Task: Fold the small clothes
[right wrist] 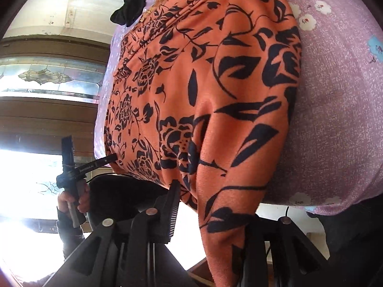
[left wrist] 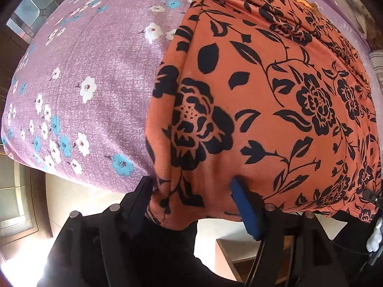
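Observation:
An orange garment with black flower print point(left wrist: 251, 91) lies flat on a purple flowered bed sheet point(left wrist: 95, 76), its near hem hanging over the bed's front edge. My left gripper point(left wrist: 191, 191) is open, its black finger and blue-padded finger point(left wrist: 244, 205) straddling the garment's near left corner. In the right wrist view the same garment point(right wrist: 203, 83) fills the middle. My right gripper point(right wrist: 210, 205) is open around the near right corner, whose cloth drapes down between the fingers and hides the right one. The left gripper also shows in the right wrist view point(right wrist: 71, 172), held in a hand.
A black cloth point(right wrist: 131, 0) lies at the far end of the bed. A patterned pillow point(left wrist: 356, 7) sits at the far right. Wooden panelling and a stained-glass window point(right wrist: 47, 76) are beside the bed. Floor and a wooden piece point(left wrist: 229, 258) lie below the bed edge.

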`<move>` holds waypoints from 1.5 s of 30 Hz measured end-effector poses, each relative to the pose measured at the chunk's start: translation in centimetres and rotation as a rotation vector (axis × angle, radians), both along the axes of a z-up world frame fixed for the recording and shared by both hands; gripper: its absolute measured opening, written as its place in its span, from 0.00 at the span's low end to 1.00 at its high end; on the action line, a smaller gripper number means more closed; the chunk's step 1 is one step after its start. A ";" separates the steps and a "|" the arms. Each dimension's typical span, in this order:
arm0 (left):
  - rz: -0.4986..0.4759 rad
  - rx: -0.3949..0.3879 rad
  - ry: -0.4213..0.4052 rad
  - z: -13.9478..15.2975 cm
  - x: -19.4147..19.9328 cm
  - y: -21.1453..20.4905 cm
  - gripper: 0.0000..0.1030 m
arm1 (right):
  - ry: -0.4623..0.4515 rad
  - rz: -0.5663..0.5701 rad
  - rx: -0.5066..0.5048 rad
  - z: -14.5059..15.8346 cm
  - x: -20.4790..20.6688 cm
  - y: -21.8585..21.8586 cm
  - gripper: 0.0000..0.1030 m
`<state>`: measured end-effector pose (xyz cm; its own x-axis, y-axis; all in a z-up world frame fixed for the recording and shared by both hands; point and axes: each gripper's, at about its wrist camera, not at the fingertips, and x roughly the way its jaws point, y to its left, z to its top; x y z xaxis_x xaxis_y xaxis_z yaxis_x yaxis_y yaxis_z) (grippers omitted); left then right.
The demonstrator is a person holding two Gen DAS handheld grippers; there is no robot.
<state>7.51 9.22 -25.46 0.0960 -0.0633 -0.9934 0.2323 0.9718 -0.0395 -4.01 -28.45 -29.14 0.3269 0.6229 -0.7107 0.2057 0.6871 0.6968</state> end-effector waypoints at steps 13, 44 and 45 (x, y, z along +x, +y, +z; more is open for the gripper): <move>0.061 -0.357 -0.058 6.9 1.1 2.9 0.07 | -0.283 -0.113 0.207 6.3 1.3 -3.5 0.15; 0.420 -0.568 -0.503 7.5 25.6 -3.7 0.11 | -0.346 -0.871 0.316 3.2 15.6 -28.0 0.81; 0.448 -0.588 -0.557 8.3 24.5 -3.2 0.23 | -0.360 -0.824 0.276 4.1 15.6 -27.4 0.81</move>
<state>32.02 5.98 -17.20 0.6874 -0.3843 -0.6163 -0.0269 0.8345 -0.5503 11.55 -55.84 -25.00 0.9112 0.2284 -0.3429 0.2942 0.2219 0.9296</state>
